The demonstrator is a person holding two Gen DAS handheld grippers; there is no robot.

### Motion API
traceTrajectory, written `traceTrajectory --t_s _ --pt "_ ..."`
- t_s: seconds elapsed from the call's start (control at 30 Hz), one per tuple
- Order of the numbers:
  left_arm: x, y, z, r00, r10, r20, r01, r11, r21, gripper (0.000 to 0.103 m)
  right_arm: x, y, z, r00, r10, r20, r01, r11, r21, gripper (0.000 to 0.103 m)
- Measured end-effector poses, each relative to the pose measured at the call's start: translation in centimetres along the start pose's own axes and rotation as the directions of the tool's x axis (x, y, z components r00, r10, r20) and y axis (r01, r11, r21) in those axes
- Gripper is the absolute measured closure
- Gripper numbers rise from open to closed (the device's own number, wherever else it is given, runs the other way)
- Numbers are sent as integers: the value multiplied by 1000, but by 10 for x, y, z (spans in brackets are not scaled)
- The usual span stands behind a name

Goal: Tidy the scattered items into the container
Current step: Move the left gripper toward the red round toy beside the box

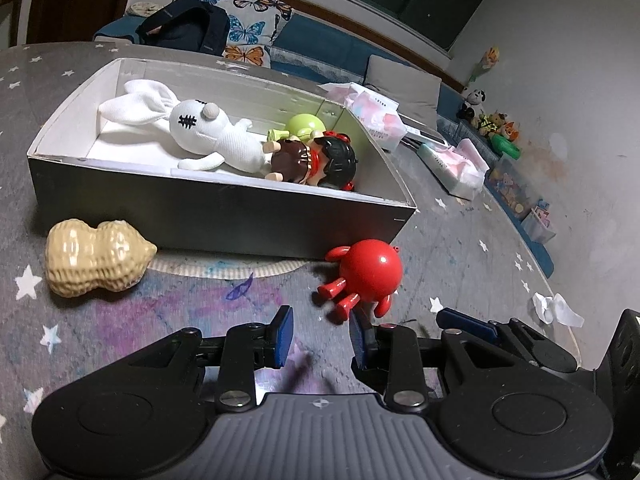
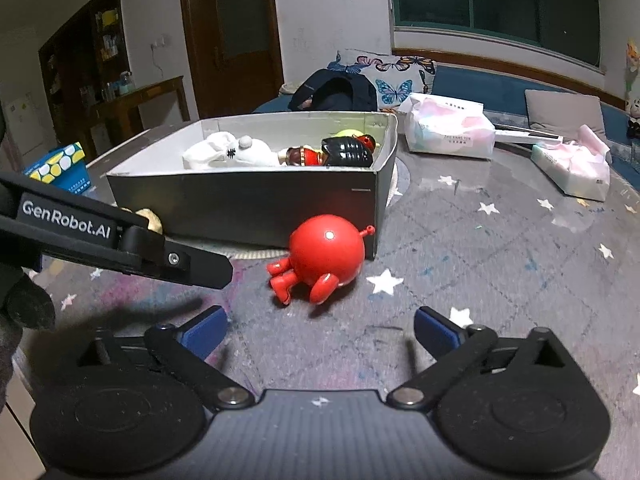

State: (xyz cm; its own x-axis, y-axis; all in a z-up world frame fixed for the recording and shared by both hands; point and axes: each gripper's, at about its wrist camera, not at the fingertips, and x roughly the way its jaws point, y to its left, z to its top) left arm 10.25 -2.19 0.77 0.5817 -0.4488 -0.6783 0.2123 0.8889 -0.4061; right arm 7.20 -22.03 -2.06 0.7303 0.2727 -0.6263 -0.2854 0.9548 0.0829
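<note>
A grey box stands on the starry grey cloth. In it lie a white plush rabbit, a dark-haired doll and a green toy. A red round toy with legs lies on the cloth against the box's near corner. A tan peanut-shaped toy lies left of it, before the box. My left gripper is open and empty, just short of the red toy. My right gripper is wide open and empty, facing the red toy.
Tissue packs lie right of the box. A crumpled paper lies at the cloth's right edge. A sofa with a butterfly cushion and a dark bag stands behind. The left gripper's arm crosses the right wrist view.
</note>
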Motion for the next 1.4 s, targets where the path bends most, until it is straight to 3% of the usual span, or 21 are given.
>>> traceTrajectory --t_s 0.47,0.7,1.4 --pt "4 2 -3 1000 10 -21 -10 1000 2 71 9 0 -8 999 -11 -33 12 1000 24 0" --pt "6 2 -3 999 23 -27 -23 1000 14 71 13 11 -10 998 -51 -49 49 998 -39 0" --pt "13 8 1 999 25 -40 -25 1000 -3 71 15 15 -14 997 -79 -10 79 997 -23 0"
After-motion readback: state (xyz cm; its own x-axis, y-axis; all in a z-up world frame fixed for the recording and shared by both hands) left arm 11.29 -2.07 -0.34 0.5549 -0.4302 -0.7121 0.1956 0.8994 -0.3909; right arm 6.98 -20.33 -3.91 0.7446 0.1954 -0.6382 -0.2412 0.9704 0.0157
